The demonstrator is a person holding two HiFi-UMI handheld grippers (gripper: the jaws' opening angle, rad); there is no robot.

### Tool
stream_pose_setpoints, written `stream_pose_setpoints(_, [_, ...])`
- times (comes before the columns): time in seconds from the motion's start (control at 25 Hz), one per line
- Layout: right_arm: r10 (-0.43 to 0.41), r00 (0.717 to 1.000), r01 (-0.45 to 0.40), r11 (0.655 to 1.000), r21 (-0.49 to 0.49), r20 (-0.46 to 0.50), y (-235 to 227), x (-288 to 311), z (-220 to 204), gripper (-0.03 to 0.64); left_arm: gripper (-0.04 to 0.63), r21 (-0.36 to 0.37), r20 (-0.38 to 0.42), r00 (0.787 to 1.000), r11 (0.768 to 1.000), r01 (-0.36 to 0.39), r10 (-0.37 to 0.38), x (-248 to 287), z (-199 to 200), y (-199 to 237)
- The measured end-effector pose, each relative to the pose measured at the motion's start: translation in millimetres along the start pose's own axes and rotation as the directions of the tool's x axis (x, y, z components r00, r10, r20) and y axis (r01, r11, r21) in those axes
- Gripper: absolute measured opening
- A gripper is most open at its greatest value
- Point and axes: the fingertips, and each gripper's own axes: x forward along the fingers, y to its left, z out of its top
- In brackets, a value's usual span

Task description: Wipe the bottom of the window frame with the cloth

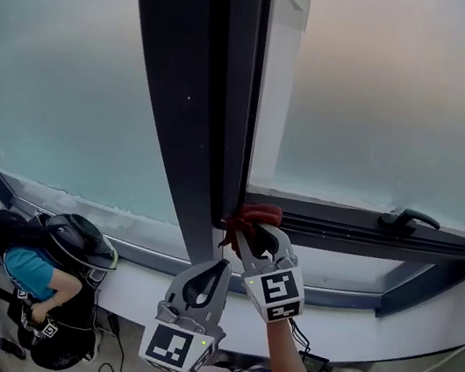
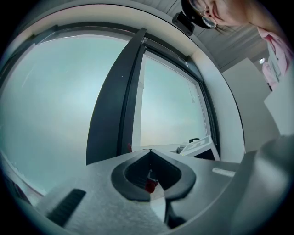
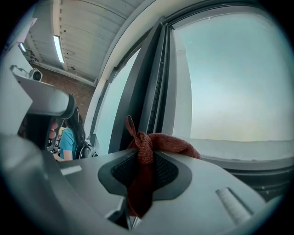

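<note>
You are holding the right gripper [image 1: 250, 234] up against the window, and its fingers are clamping tight on the red cloth [image 1: 255, 217]. In the right gripper view the cloth is hanging down between them, with a knotted bunch spilling over the tips. The cloth is pressing on the bottom rail of the window frame [image 1: 342, 220] at its left end, right where the rail is meeting the dark vertical post [image 1: 197, 94]. You are keeping the left gripper [image 1: 221, 264] lower and just beside the right one, over the white sill [image 1: 422, 323]. Its fingers are closing fully together and gripping nothing, with only a sliver of red showing through the hollow between the pads in the left gripper view. The black window handle [image 1: 407, 219] is lying flat on the same rail, well off to the right of the cloth. Pale frosted glass [image 1: 390, 102] is filling the panes on both sides of the post. Down at the lower left, a person in a teal shirt [image 1: 32, 272] is sitting beside a dark bag [image 1: 80, 239].
</note>
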Motion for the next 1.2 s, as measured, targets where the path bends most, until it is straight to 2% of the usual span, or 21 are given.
stream_pose_setpoints(0.6, [-0.040, 0.999, 0.040, 0.999, -0.008, -0.004, -23.0, -18.0, -4.2, 0.080, -0.006, -0.007, 0.000, 0.996, 0.996, 0.084, -0.084, 26.5, -1.7, -19.0])
stream_pose_setpoints(0.92, [-0.038, 0.999, 0.038, 0.999, -0.018, -0.012, -47.0, -43.9, -11.1, 0.080, -0.006, 0.000, 0.019, 0.994, 0.994, 0.109, -0.109, 44.5, 5.2, -56.9])
stream_pose_setpoints(1.2, [-0.053, 0.999, 0.052, 0.998, -0.029, -0.012, -70.5, -68.1, -17.2, 0.080, -0.006, 0.005, 0.025, 0.995, 0.995, 0.098, -0.098, 48.9, 4.1, -85.0])
